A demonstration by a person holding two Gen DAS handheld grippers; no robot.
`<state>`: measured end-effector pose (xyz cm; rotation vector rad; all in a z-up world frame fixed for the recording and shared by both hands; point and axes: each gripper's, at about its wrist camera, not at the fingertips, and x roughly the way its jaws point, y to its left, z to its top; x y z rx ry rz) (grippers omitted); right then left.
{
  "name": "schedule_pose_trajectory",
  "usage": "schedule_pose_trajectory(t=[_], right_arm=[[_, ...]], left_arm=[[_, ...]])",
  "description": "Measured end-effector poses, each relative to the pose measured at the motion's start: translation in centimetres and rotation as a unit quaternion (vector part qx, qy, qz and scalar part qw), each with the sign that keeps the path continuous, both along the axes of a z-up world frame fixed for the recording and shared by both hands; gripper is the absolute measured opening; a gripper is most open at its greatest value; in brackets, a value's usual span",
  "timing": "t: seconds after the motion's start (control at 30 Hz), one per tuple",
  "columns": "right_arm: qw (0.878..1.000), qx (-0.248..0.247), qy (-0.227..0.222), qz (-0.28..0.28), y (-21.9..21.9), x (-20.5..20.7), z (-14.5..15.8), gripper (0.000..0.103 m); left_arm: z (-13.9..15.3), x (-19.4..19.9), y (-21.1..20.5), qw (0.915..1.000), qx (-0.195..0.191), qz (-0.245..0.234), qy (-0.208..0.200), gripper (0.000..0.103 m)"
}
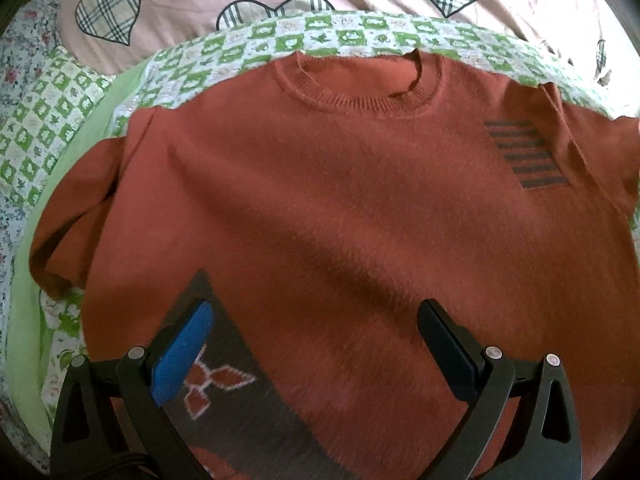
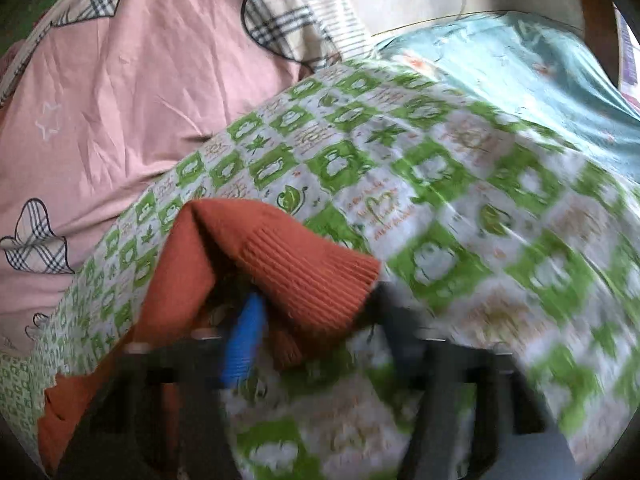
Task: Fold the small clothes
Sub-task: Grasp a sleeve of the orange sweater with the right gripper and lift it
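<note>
- Left gripper point(image 1: 316, 344): fingers spread, above the rust-orange sweater point(image 1: 340, 208) lying flat on the green-checked blanket point(image 1: 52, 92).
- Right gripper point(image 2: 316, 332): blurred, fingers apart at the ribbed sleeve cuff point(image 2: 308, 264); grasp cannot be told.

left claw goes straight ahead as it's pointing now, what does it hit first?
Most likely the rust-orange sweater: the left claw is open and aimed across its spread-out front toward the collar. Nothing else lies between. How high the claw sits above the knit is unclear, so contact point is a guess.
</note>
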<state>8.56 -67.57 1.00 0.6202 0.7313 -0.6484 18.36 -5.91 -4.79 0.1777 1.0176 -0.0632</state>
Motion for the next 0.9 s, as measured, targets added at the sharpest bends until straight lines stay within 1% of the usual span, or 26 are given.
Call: schedule_pose_trajectory(t=[0.03,0.07,0.13,0.23,0.3,0.37,0.43,0.53,0.6,0.63,0.67,0.73,0.77,0.83,0.9], right_arm=[[1.000,0.005,-0.002,0.003,-0.2,0.1,0.0,0.010],[1.000,0.008,-0.008,0.008,0.1,0.0,0.3,0.007],[1.000,-0.018,-0.007,0.020,2.0,-0.4,2.1,0.007],[0.997,-0.027,-0.014,0.066,5.5,-0.9,4.7,0.007],[0.993,-0.024,-0.020,0.115,8.9,-1.2,6.9,0.007],[0.984,-0.003,-0.036,0.174,12.3,-1.0,8.6,0.007],[0.970,0.020,-0.051,0.239,16.3,-0.2,10.1,0.007],[0.940,0.047,-0.062,0.331,23.5,2.1,11.6,0.007],[0.915,0.070,-0.064,0.392,28.9,4.1,11.9,0.007],[0.900,0.081,-0.063,0.423,32.0,5.5,11.8,0.007],[0.891,0.089,-0.063,0.441,33.9,6.3,11.7,0.007],[0.865,0.119,-0.065,0.483,39.1,8.9,10.7,0.007],[0.858,0.129,-0.064,0.493,40.7,9.7,10.2,0.007],[0.839,0.160,-0.059,0.517,44.5,11.9,8.6,0.007],[0.820,0.189,-0.047,0.539,48.6,13.9,6.4,0.007]], left_arm=[[-0.2,0.2,-0.1,1.0000,0.000,0.000,0.002,0.102],[-0.4,0.1,-0.3,0.9999,-0.002,0.000,0.010,0.102],[-0.4,0.2,-0.2,0.9999,-0.009,0.000,0.010,0.102],[-0.2,0.1,-0.2,0.9997,-0.021,-0.004,0.014,0.102],[0.4,-0.4,0.2,0.9995,-0.028,-0.007,0.008,0.102],[1.0,-0.9,0.6,0.9993,-0.037,-0.009,0.004,0.102],[1.6,-1.6,1.3,0.9989,-0.047,-0.009,-0.001,0.102],[2.3,-2.4,2.6,0.9979,-0.065,-0.006,-0.004,0.102],[2.8,-3.1,3.6,0.9970,-0.077,-0.006,-0.006,0.102],[3.0,-3.4,4.1,0.9967,-0.081,-0.005,-0.008,0.102],[3.1,-3.7,4.5,0.9963,-0.085,-0.005,-0.010,0.102],[3.4,-4.1,5.5,0.9955,-0.094,-0.004,-0.012,0.102],[3.5,-4.4,6.2,0.9947,-0.102,-0.004,-0.011,0.102],[3.6,-4.6,7.2,0.9937,-0.112,-0.002,-0.008,0.102],[3.5,-4.8,8.2,0.9925,-0.122,0.000,-0.005,0.102]])
